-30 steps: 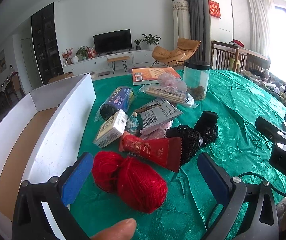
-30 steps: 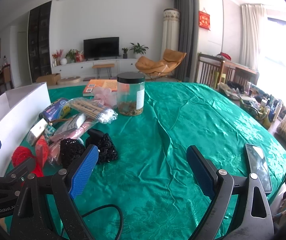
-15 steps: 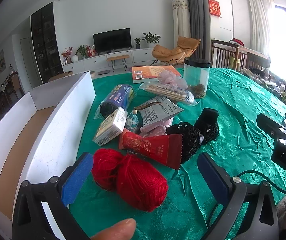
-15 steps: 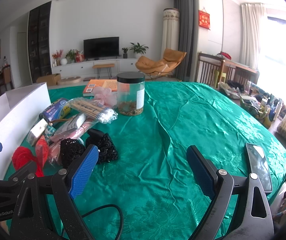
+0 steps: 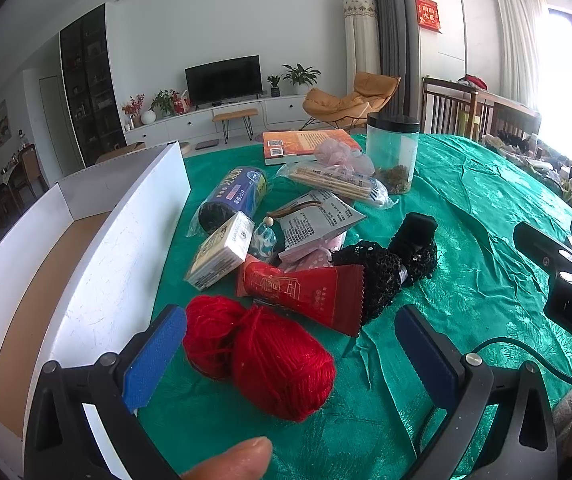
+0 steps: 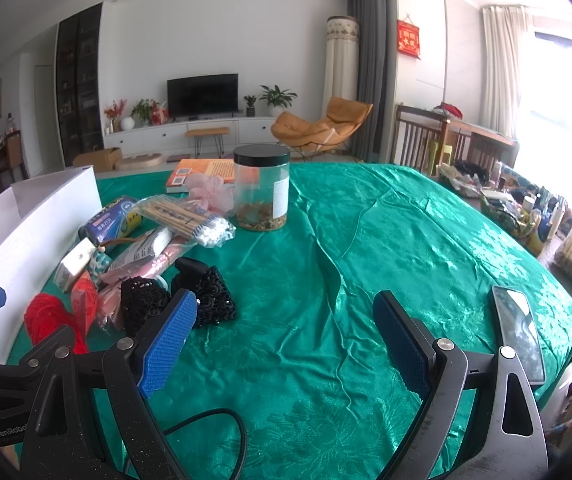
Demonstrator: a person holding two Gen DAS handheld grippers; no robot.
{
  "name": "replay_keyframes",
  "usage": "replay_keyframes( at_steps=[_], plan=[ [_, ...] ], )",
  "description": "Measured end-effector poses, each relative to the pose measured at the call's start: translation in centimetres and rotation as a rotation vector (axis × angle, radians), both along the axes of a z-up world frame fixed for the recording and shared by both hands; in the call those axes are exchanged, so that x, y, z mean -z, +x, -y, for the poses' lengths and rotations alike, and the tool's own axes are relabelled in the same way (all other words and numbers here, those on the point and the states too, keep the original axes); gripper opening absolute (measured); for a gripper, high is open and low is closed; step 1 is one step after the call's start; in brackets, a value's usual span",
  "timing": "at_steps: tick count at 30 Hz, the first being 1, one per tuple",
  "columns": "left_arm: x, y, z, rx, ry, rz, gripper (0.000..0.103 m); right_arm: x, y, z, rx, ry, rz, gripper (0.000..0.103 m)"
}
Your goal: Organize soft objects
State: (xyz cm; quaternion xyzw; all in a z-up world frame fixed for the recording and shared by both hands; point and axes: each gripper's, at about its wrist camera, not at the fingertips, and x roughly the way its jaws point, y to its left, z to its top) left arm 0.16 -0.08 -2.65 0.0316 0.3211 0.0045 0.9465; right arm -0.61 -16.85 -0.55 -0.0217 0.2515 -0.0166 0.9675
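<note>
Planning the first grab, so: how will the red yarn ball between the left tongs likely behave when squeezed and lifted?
The red yarn ball looks soft and fuzzy, so it will probably compress between the open left tongs rather than slip. It seems light. Its two loosely joined lobes may sag or trail strands.

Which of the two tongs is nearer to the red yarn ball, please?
Left. The left tongs are open with the red yarn ball lying between their pads. The right tongs hover open over bare green cloth, the yarn off to their left.
</note>
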Motion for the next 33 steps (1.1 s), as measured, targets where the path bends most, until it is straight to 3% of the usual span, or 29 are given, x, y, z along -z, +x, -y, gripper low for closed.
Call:
replay_keyframes(
  at_steps=[33],
  plan=[
    [0.74, -0.16, -0.46, 0.003, 0.013, -0.029, 0.103, 0.02, 0.05, 0.17, 0.000, 0.006, -0.004, 0.092]
  ],
)
